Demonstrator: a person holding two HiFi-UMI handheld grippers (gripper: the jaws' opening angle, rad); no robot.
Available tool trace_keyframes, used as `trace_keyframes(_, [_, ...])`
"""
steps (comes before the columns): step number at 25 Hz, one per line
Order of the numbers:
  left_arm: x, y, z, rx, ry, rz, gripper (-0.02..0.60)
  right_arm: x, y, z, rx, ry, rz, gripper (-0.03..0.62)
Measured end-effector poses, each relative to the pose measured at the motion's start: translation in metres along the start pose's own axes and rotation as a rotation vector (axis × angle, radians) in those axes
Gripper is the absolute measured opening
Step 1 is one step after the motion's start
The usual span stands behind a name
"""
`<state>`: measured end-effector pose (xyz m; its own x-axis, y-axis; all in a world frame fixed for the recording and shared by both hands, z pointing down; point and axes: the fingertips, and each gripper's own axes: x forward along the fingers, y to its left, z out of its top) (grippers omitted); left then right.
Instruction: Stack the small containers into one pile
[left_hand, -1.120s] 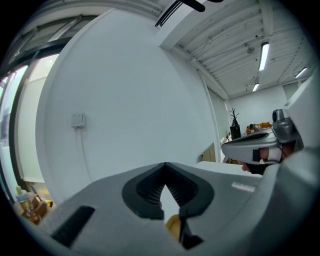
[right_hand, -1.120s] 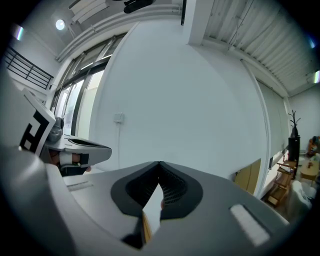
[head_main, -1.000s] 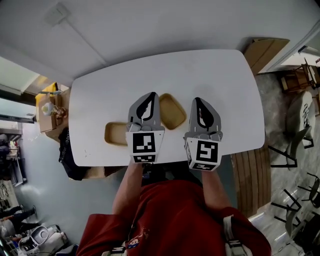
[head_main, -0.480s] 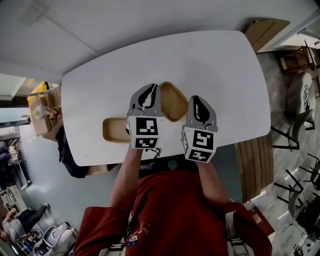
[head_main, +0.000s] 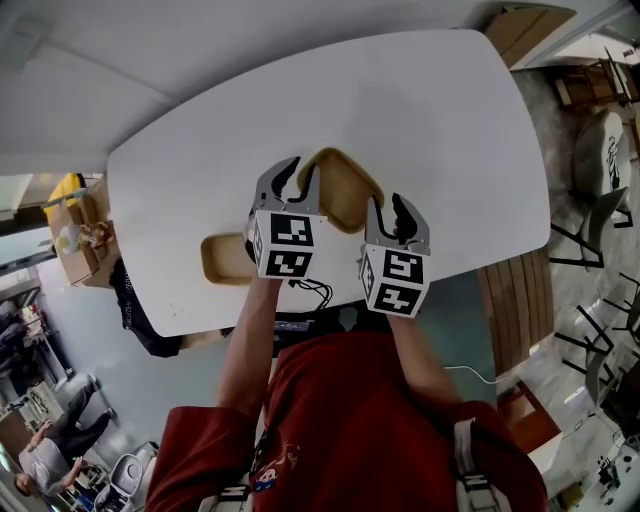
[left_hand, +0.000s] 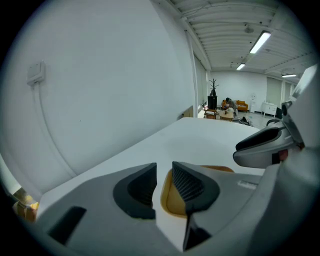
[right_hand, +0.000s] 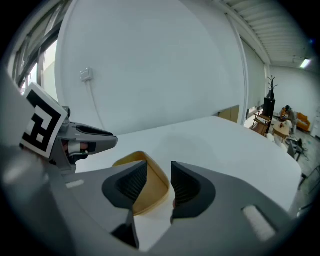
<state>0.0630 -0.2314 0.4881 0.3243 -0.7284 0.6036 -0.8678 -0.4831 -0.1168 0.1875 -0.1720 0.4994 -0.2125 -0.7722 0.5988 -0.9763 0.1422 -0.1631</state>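
Tan tray (head_main: 340, 188) and second tray (head_main: 222, 258) lie bare on a white table (head_main: 450, 120).
Left gripper (head_main: 297, 172) and right gripper (head_main: 386, 205) flank the first; jaws just opened, its rim between them, ungripped.

Tan left container (head_main: 222, 260), right container (head_main: 345, 190), unstacked

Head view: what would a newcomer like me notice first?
Two grey hand-held grippers with black-and-white marker cubes, the left gripper and the right gripper, flank a tan square container on the white table. Their jaws have just been opening and grip nothing; the container shows beyond each gap. A second tan container lies left of the left gripper.
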Motion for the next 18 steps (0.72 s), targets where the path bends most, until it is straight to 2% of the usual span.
trace_keyframes(8, [0.03,0.002,-0.024,0.047,0.095,-0.067,0.143,0.014,0.001,-0.037,0.072,0.123,-0.031,0.179])
trace_keyframes(18, [0.058,-0.004,-0.053,0.075,0.199,-0.14,0.153,0.025,-0.002,-0.073,0.157,0.244,-0.045,0.179])
